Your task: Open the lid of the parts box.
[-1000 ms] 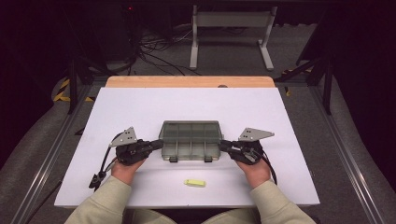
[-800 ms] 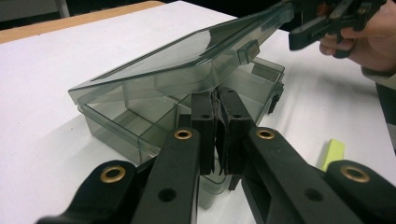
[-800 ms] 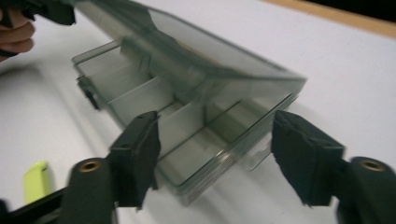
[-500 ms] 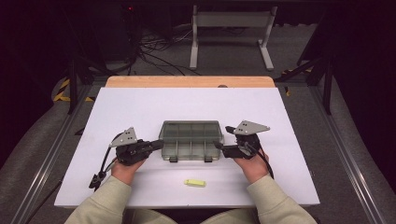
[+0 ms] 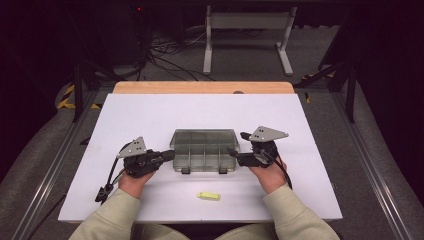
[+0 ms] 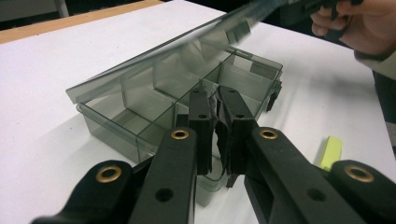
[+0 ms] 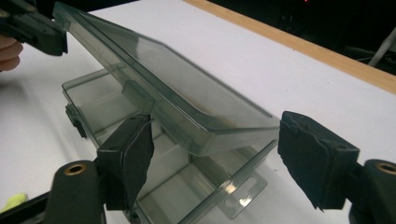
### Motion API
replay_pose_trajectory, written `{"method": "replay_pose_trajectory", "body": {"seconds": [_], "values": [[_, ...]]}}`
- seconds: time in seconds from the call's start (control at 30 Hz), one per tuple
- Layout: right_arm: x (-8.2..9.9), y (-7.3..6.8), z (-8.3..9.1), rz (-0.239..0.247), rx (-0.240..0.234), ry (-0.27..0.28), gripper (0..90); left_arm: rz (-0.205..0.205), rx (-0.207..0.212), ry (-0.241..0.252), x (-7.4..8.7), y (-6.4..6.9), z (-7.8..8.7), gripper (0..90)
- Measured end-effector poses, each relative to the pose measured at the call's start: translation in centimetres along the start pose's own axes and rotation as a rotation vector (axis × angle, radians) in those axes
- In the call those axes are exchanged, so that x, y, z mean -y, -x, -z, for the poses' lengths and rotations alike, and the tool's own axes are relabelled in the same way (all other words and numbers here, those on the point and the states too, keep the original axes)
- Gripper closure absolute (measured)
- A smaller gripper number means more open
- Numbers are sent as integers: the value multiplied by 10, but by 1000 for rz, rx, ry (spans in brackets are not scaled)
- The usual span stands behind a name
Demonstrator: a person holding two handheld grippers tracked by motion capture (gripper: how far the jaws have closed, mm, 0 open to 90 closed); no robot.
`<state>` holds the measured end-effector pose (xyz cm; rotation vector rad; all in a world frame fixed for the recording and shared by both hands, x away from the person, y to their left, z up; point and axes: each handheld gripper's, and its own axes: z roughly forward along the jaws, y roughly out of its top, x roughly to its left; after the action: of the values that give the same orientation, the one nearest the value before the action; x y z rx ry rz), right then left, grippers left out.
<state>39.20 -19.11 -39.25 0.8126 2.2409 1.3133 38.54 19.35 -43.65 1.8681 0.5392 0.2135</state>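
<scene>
High view: the smoky box (image 5: 204, 150) is seen mid-table between the left gripper (image 5: 167, 155) and the right gripper (image 5: 234, 152). Left gripper view: the box wall is clamped by closed jaws. Right gripper view: the raised lid (image 7: 177, 100) lies between 2 just-opened pads; lifting should be done from underneath while the base is held down.

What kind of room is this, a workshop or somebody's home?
Most likely a lab or recording studio, not a home. A white table stands in a dark room with cables and a metal stand on the floor behind it, and a person works a clear box with hand-held grippers.
</scene>
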Motion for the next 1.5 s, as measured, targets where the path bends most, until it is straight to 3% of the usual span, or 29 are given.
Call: {"method": "replay_pose_trajectory", "body": {"seconds": [0.23, 0.53, 0.8, 1.03, 1.5], "values": [[-11, 7, -3, -4, -11, 13, 309, -47, -9, -32, -1, 5, 3, 758], [-27, 20, -10, -29, -20, 9, 342, -84, -14, -59, -1, 11, 8, 530], [-39, 34, -15, -54, -29, 25, 366, -62, -31, -42, 0, 10, 13, 297], [-48, 42, -22, -47, -16, 20, 390, -63, -59, -34, 2, 9, 18, 243], [-59, 61, -37, -74, -23, 18, 463, -63, -72, -21, 2, 9, 22, 181]]}}
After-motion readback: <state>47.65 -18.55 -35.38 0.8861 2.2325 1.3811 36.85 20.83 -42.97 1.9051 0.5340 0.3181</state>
